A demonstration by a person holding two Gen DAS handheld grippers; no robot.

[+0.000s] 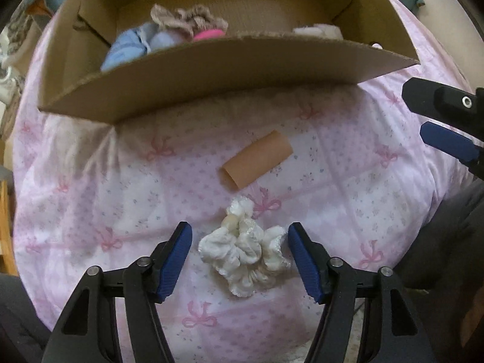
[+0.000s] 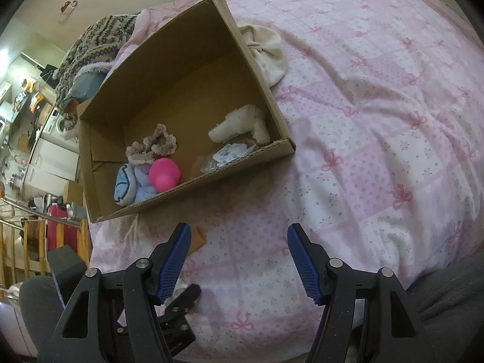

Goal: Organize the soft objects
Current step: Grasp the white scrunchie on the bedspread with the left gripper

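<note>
A white ruffled scrunchie [image 1: 246, 249] lies on the pink bedspread between the open fingers of my left gripper [image 1: 240, 261], untouched. A tan cardboard tube [image 1: 257, 159] lies just beyond it. An open cardboard box [image 1: 211, 72] stands further back; it also shows in the right wrist view [image 2: 187, 106]. Inside are a beige scrunchie [image 2: 152, 146], a pink ball [image 2: 165, 172], a light blue soft item [image 2: 128, 186] and a white plush [image 2: 242, 122]. My right gripper [image 2: 239, 260] is open and empty above the bed; its tips show at the left view's right edge [image 1: 444, 121].
A cream cloth pouch [image 2: 266, 51] lies beside the box's far wall. A patterned knit garment [image 2: 93, 45] sits behind the box. The bed's left edge drops to a room with a wooden rail [image 2: 27, 242] and a red case [image 2: 56, 227].
</note>
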